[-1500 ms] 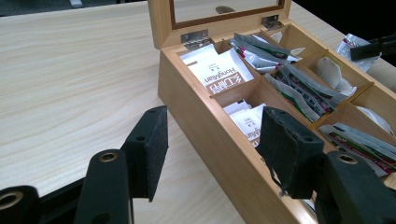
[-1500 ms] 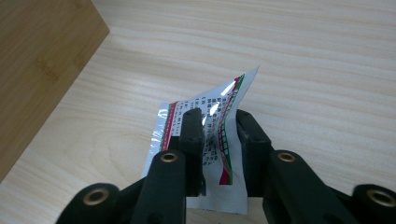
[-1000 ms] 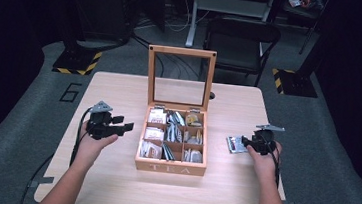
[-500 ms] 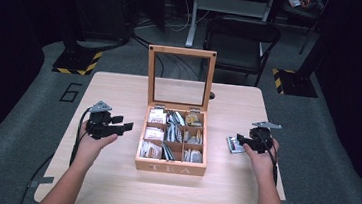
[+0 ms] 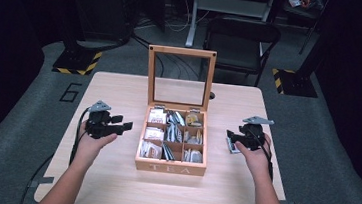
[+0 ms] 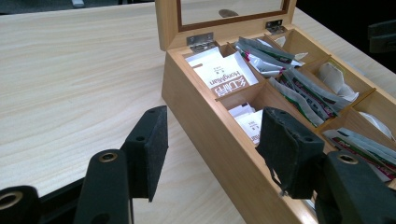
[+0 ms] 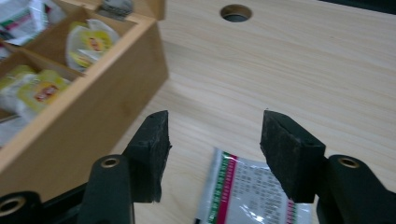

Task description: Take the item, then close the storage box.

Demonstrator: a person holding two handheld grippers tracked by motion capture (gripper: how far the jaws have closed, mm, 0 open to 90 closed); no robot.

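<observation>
In the high view, a wooden tea box [image 5: 170, 167] is sitting near the middle of the light wood counter [image 5: 110, 185], its glass-paned lid [image 5: 179, 78] standing upright at the back. Its compartments are holding tea packets in rows. The left gripper [image 5: 125, 126] is hovering to the left of the box, held in the person's left hand [image 5: 92, 138], its jaws parted and pointing toward the box. The right gripper [image 5: 229, 136] is hovering to the right of the box in the right hand [image 5: 253, 151], and a single tea packet [image 5: 229, 144] is lying flat on the counter just beside it.

In the left gripper view, the left gripper [image 6: 212, 140] is showing its 2 black jaws spread wide with nothing between them — released. The tea box [image 6: 210, 121] is lying just ahead and to the right; a white packet with red lettering [image 6: 224, 77] is leaning in the compartment nearest the hinges.

In the right gripper view, the right gripper [image 7: 215, 140] is also holding its jaws wide apart, gripping nothing. The silver packet with a red and green stripe [image 7: 254, 193] is lying on the counter below the gap between them, apart from the box wall [image 7: 88, 121] at the left. Yellow-labelled packets [image 7: 88, 44] are resting in the near compartments — a round hole [image 7: 236, 12] is showing in the counter beyond.
</observation>
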